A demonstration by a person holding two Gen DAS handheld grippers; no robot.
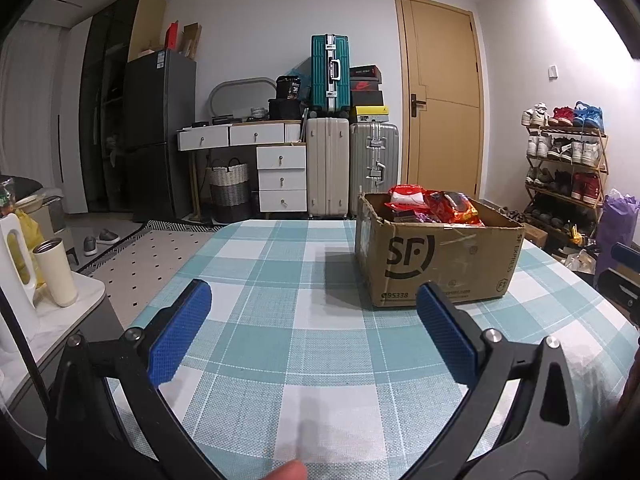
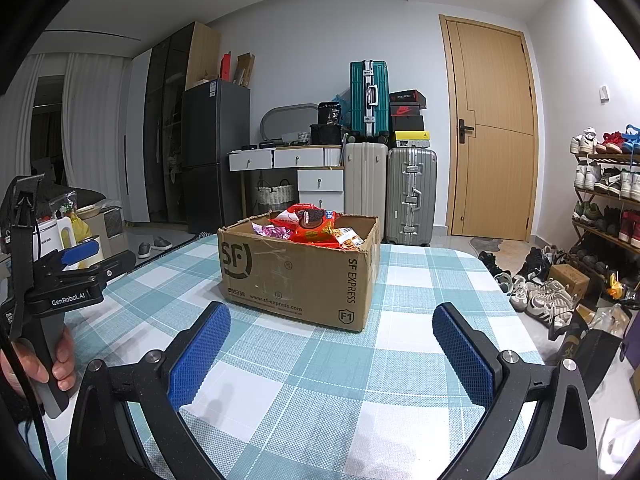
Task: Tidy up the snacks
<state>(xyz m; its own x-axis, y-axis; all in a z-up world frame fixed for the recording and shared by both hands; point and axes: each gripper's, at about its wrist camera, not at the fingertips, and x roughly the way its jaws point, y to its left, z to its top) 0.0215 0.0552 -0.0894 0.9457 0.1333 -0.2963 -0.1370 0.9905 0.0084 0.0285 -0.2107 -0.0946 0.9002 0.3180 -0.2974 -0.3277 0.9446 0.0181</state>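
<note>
Snacks [image 2: 316, 228]: sitting piled in the cardboard box [image 2: 296, 276], far centre on the checked table [image 2: 400, 380].
Left gripper [image 1: 312, 312]: hovering near, jaws apart, empty.
Right gripper [image 2: 332, 332]: hovering near, jaws apart, empty.
Advice: reaching over the rim, pinching one top packet.

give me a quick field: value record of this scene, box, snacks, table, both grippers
box: cardboard box with SF Express print, open top, standing on the table
snacks: snack packets piled inside the box, mostly red and orange, some purple
table: checked tablecloth, teal and white
left gripper: open, holding nothing, box ahead to its right
right gripper: open, holding nothing, box straight ahead
contact: neither gripper touches the box
</note>
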